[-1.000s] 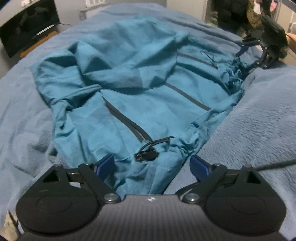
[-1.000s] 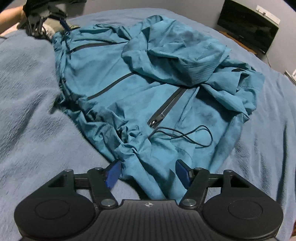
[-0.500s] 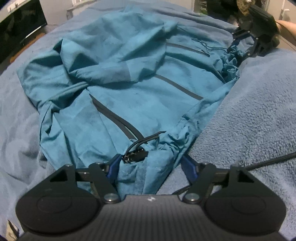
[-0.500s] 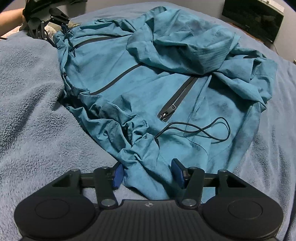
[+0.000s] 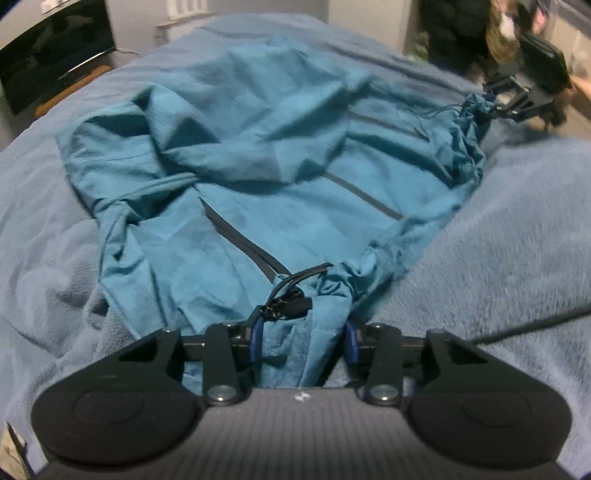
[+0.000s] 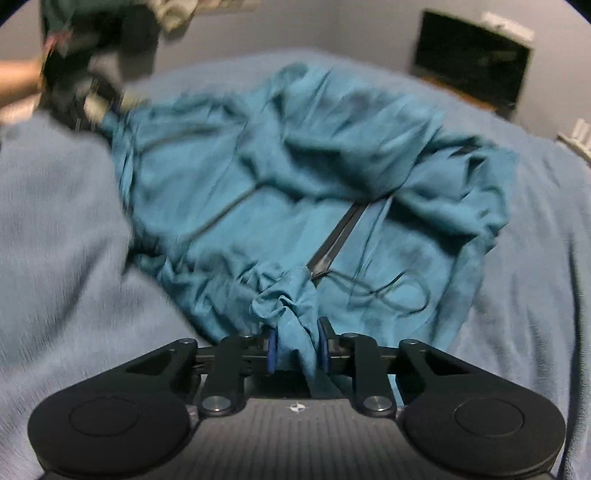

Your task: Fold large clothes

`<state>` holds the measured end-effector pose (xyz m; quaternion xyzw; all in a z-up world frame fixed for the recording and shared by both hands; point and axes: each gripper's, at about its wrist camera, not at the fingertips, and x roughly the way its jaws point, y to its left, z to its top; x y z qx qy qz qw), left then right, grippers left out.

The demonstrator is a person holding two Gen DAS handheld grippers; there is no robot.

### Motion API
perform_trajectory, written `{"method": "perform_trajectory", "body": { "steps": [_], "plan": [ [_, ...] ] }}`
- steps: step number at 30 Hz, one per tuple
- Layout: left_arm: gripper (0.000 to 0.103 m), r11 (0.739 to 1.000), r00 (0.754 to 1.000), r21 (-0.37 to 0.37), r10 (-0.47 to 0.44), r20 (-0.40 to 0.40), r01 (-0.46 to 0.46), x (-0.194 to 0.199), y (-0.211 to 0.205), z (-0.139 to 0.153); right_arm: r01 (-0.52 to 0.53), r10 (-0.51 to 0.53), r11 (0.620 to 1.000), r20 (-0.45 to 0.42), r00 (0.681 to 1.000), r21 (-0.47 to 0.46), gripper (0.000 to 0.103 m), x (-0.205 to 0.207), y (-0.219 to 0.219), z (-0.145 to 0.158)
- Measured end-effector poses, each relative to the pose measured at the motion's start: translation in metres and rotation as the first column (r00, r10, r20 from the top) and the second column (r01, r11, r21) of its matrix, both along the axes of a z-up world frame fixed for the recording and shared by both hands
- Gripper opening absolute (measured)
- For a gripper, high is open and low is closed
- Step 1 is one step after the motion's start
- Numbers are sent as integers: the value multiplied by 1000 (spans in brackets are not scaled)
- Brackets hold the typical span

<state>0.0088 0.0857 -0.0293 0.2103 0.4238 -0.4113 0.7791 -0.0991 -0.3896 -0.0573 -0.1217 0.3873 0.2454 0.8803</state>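
Note:
A teal jacket [image 5: 258,147] with dark zips lies crumpled on a blue-grey fleece blanket [image 5: 498,240]. My left gripper [image 5: 303,338] is at the near hem corner, beside a black drawcord toggle [image 5: 286,304]. Its jaws are closing, and the blue pads press bunched fabric between them. In the right wrist view the jacket [image 6: 332,155] is blurred. My right gripper [image 6: 297,350] holds the other hem corner, jaws closing tight on a raised wad of cloth. Each view shows the other gripper far off at the hem: the right gripper [image 5: 517,99], the left gripper [image 6: 85,99].
A dark screen [image 5: 55,66] stands beyond the bed on a low wooden stand; the right wrist view shows this screen [image 6: 472,62] too. Dark clothes [image 5: 450,33] hang behind the far edge. A loose black cord [image 6: 388,291] loops on the jacket front.
Both pairs of jaws have narrowed from wide open onto the hem corners. The right gripper has risen and pulled its corner into a raised bunch. The left gripper has stayed about where it was.

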Motion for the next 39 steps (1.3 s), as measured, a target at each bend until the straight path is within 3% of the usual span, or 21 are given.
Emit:
{"method": "perform_trajectory", "body": {
  "steps": [3, 8, 12, 19, 26, 36, 39],
  "plan": [
    [38, 996, 998, -65, 57, -21, -59, 8, 8, 9, 47, -52, 996, 60, 997, 72, 18, 2, -11, 20],
    [38, 980, 990, -142, 142, 1, -140, 19, 17, 26, 93, -107, 990, 142, 984, 107, 17, 17, -18, 46],
    [37, 937, 963, -231, 269, 4, -261, 41, 28, 43, 135, -161, 981, 210, 964, 136, 16, 39, -31, 68],
    [37, 896, 930, -306, 360, 74, -323, 90, 23, 68, 219, -253, 965, 291, 923, 144, 16, 89, -40, 93],
    [36, 843, 874, -325, 478, 87, -429, 178, 4, 68, 324, -364, 931, 357, 860, 169, 16, 164, -46, 90],
    [36, 776, 796, -319, 597, 96, -544, 304, -27, 48, 438, -456, 887, 409, 790, 143, 15, 314, -52, 61],
    [36, 760, 775, -303, 625, 98, -575, 339, -34, 38, 477, -472, 874, 413, 779, 99, 15, 360, -51, 45]
  ]
}}
